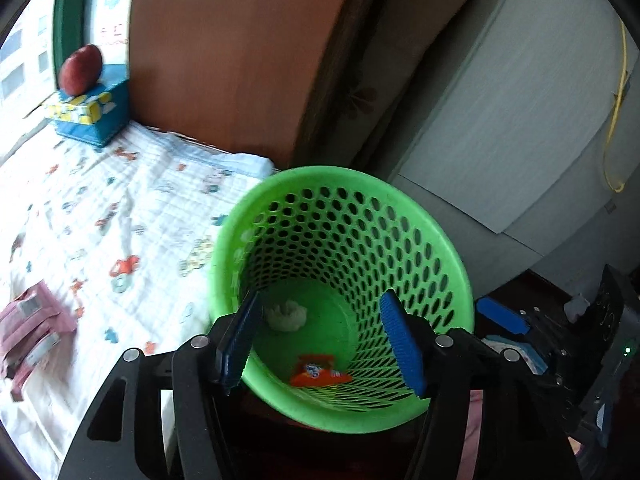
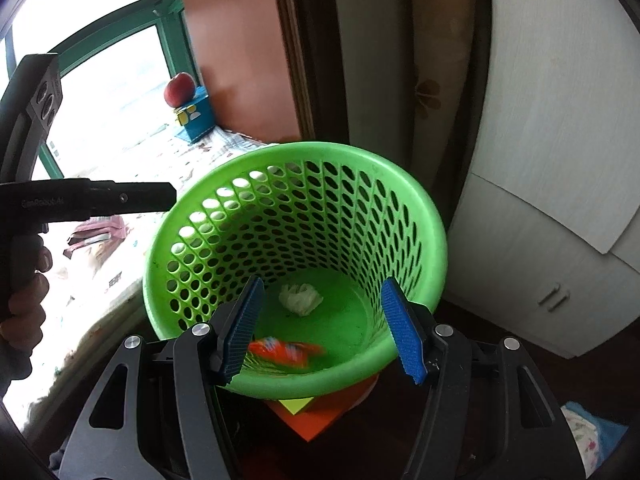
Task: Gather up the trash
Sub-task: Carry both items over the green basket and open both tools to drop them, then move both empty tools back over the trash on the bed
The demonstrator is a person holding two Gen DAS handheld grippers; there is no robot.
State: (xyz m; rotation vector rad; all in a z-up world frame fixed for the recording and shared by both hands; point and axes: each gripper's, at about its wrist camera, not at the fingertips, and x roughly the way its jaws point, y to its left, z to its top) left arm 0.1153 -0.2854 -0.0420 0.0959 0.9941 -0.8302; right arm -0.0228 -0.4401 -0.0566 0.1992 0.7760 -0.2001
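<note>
Count: one green basket (image 2: 224, 236), holding two trash items, one white crumpled tissue (image 2: 301, 298) at 12 o'clock and one orange wrapper (image 2: 282, 352) at 6. One apple (image 1: 81, 69) on one blue box (image 1: 105, 120). One pink packet (image 1: 30, 330).

Pale lettering, seemingly "GenRobot.AI", runs along the black body of the left tongs (image 2: 92, 198); no other print is legible.
</note>
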